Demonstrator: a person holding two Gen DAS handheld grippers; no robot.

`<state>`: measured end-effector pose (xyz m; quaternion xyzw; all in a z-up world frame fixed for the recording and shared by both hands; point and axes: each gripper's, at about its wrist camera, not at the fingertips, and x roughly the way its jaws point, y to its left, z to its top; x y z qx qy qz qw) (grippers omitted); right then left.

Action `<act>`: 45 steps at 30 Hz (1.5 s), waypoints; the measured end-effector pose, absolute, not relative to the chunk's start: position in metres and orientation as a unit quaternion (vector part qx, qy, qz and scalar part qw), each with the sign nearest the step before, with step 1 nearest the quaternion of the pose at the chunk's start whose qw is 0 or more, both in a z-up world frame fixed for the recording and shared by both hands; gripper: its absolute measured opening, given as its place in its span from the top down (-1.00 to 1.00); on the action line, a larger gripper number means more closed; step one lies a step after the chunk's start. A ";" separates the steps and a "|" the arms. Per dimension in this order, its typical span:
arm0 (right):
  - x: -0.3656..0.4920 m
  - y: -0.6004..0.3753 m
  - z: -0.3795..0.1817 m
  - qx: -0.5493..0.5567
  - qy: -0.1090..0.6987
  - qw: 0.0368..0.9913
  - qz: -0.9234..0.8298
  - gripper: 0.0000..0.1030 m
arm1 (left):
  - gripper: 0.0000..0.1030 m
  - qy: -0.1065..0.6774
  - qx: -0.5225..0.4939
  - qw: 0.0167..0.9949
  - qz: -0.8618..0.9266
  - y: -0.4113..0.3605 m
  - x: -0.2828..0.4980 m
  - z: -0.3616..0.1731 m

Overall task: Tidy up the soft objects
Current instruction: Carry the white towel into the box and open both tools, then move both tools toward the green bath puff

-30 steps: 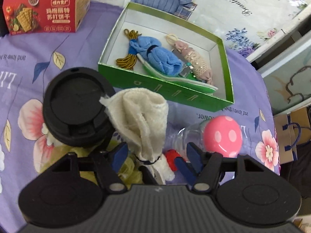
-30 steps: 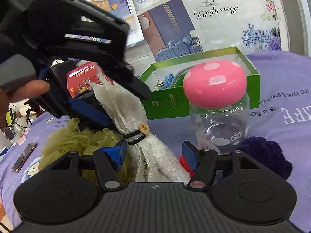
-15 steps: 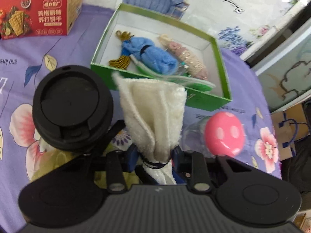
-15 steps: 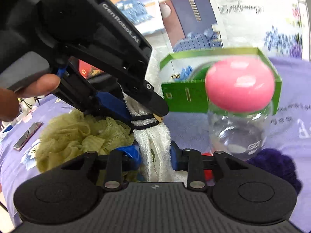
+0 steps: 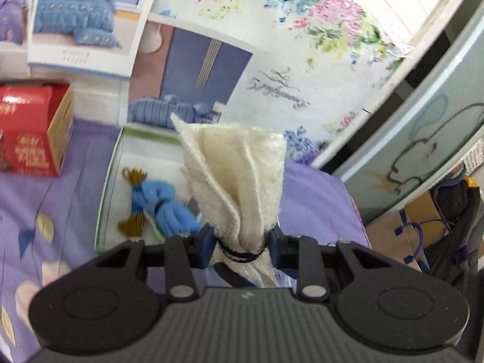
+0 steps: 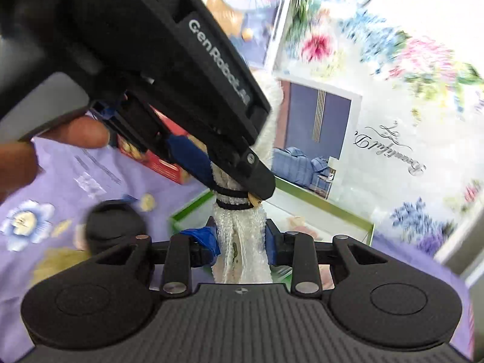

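left gripper: left gripper (image 5: 239, 246) pinches the cream towel (image 5: 239, 178) at its tied neck, where a black hair band (image 5: 239, 254) wraps it. Blue pads pressed into the fabric on both sides.
right gripper: right gripper (image 6: 240, 242) is clamped on the lower tail of the same towel, just under the band. Both tools hold one bundle.
towel position: centre of both views, off the purple bedsheet (image 5: 60, 199), upright, fanned end up. In the left wrist view it sits in front of the green box (image 5: 104, 199).
done so far: box already holds a blue cloth bundle (image 5: 169, 208) and a gold tassel cord (image 5: 133, 202), left-centre of the left wrist view. Other contents are hidden behind the towel.
left to do: towel not in the box yet, my read is it goes there next. A yellow-green mesh puff (image 6: 57, 263) at lower left of the right wrist view lies outside the box. It is blurred, so I can't count what else remains.
writing: "GenRobot.AI" in white on the left gripper's body, upper centre of the right wrist view. Script "Beautiful" on the floral packaging (image 6: 390, 148), upside down, right side.
red carton: red carton (image 5: 33, 130), left edge of the left wrist view. Print is too blurred to read.
hand: a finger (image 6: 81, 134) on the left gripper's trigger, left edge of the right wrist view.
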<state>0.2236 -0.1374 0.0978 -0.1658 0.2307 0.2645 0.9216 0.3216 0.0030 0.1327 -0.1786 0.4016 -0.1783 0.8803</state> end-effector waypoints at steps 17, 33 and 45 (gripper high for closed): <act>0.327 -0.162 0.080 -0.097 0.252 0.936 0.228 0.56 | -0.34 0.433 -0.199 0.879 -0.024 0.055 0.407 0.088; 0.110 -0.130 0.043 -0.059 0.229 0.926 0.294 0.46 | -0.36 0.401 -0.116 0.907 -0.059 0.101 0.189 0.084; 0.063 -0.133 -0.032 0.070 0.285 0.914 0.279 0.42 | -0.36 0.451 -0.113 0.882 -0.072 0.126 0.128 0.017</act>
